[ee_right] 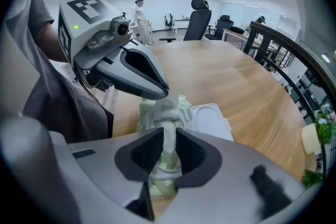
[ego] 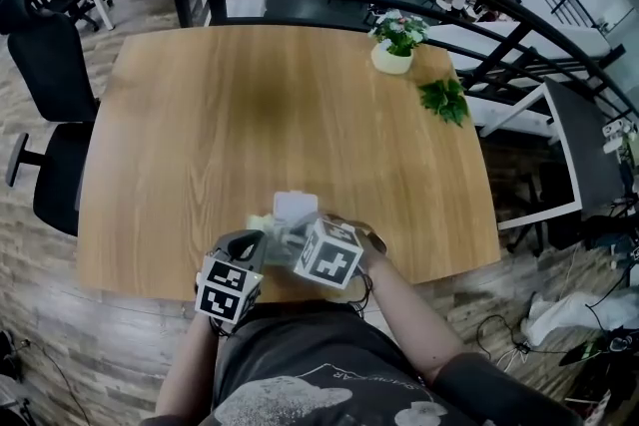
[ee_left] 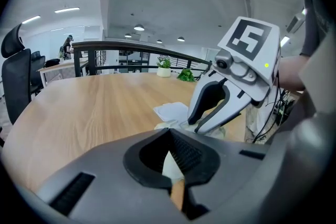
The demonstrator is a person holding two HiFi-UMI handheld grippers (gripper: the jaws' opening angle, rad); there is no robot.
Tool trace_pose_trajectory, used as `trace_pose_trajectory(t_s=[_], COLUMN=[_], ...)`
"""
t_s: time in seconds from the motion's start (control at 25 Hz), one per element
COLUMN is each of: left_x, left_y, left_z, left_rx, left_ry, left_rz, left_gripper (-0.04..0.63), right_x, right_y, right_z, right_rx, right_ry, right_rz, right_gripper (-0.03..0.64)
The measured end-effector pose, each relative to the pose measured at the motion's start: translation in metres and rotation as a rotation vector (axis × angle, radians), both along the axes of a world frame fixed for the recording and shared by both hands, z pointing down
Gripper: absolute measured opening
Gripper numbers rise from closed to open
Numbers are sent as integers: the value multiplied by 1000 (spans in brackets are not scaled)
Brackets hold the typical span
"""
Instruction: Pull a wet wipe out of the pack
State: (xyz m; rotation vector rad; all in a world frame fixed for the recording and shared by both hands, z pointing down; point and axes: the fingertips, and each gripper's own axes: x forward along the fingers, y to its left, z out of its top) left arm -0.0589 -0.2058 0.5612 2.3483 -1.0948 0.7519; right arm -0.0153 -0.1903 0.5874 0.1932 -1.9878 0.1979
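Pale-green pack (ee_right: 184, 107): on the counter (ego: 300, 115), under left claw (ee_left: 170, 136)
Left claw: pressed together on pack's edge
Right claw (ee_right: 169, 131): slightly spread, wipe (ee_right: 169, 152) between
Risk: shallow pinch — wipe may slip, pack may lift

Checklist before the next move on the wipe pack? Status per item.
1. Pack lid flipped open: ok.
2. Left gripper shut, tip at the wet wipe pack: ok.
3. Left gripper actually pinning the pack down: cannot tell.
4. Wet wipe lined up in the right gripper jaw gap: ok.
5. Right pads clamping the wipe: cannot tell.
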Motion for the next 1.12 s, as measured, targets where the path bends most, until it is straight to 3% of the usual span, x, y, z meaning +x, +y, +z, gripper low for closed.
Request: trace_pose_trajectory(t_s=[0.32,0.76,1.12], left_x=[-2,0,0], left_y=[-1,-2,2], left_z=[2,4,3], left_rx=[-9,-12,-3], left_ry=[15,25,29], left_rz=[37,92,161], left_gripper=[14,14,14], right_x=[-4,-2,-3], right_y=[-4,-6,-6], right_z=[7,0,-17], right_rx=[-15,5,72], right_ry=[106,66,31], right_rz=[3,47,142], right_gripper=[54,20,20])
